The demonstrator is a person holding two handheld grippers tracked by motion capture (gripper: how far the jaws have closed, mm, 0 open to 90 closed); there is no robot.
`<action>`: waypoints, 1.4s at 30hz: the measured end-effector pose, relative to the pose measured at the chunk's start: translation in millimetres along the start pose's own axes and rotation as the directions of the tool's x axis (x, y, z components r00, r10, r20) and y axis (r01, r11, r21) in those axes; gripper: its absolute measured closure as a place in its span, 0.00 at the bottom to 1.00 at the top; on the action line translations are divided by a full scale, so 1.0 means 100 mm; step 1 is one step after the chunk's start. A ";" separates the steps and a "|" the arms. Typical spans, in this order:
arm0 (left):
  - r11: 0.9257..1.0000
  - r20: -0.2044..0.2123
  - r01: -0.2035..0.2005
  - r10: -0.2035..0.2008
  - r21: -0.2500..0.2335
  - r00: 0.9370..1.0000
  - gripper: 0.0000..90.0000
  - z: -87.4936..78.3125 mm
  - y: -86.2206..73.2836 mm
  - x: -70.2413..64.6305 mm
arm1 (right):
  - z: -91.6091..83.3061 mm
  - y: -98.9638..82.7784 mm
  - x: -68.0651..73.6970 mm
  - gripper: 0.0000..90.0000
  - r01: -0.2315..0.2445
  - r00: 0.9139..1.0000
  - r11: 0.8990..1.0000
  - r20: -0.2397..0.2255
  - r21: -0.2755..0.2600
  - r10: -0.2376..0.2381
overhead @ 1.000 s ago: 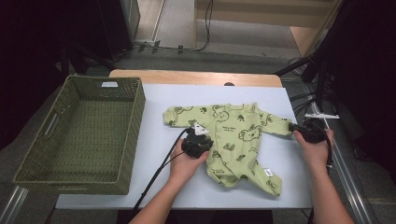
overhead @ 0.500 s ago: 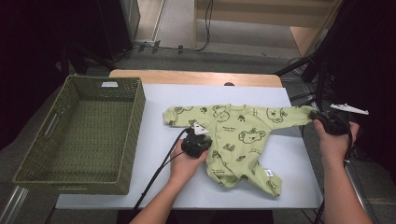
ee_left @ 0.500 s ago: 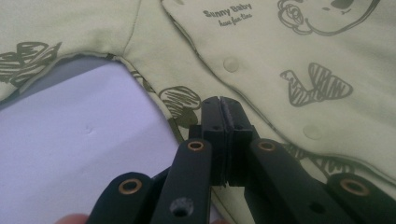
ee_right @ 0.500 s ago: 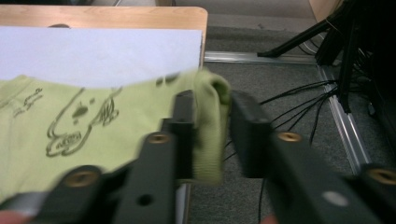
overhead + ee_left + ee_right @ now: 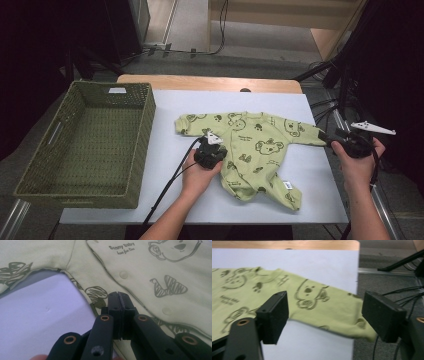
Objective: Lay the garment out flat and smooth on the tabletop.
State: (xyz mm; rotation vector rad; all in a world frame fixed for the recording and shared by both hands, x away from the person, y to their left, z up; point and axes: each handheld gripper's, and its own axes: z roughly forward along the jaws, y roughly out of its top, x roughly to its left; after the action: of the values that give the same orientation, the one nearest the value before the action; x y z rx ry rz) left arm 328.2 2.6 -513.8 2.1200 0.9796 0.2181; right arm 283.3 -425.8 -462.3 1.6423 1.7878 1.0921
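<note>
Compared with a second ago: right gripper (image 5: 334,142) now sitting further right, off the table's right edge and slightly higher; jaws just having been opening, now standing wide apart, released, with the sleeve (image 5: 329,312) lying between the pads but untouched by them. Sleeve now stretching out flat toward the table's right edge, cuff reaching past it in the right gripper view. Left gripper (image 5: 210,150) holding the same spot, jaws clenched; green cloth lying right at and under the tips in the left gripper view, pinch on it not confirmable.

Counting: one baby romper (image 5: 250,150), light green with bear prints, lying face up on the white table (image 5: 165,200), right of centre, well apart from the basket. One woven green basket (image 5: 135,150) standing at the table's left. Two grippers, two hands, one cable (image 5: 167,190) trailing from the left gripper toward the bottom edge.

Comparing views: high view giving the whole layout, basket included, plus the grey three-cornered plate (image 5: 372,128) on the right gripper. Left gripper view (image 5: 117,312) giving detail lost from above: printed lettering (image 5: 121,247) on the chest, three snap buttons, one (image 5: 123,274) nearest the print, and the side hem meeting bare table beside the shut jaws. Right gripper view (image 5: 324,315) showing a bear face print on the sleeve and the wooden strip (image 5: 284,244) along the table's far edge.
</note>
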 end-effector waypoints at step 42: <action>1.000 0.010 0.019 -0.019 -0.012 1.000 1.00 0.00 -0.01 0.01 | -0.37 -0.97 1.81 0.46 0.320 0.916 0.947 -0.266 0.039 -0.299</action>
State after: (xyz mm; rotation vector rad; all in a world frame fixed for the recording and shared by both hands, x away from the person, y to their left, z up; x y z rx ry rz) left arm 328.0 3.7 -515.0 2.0978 0.9893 0.2035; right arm 165.8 -255.6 -488.9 1.2420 2.1960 1.1347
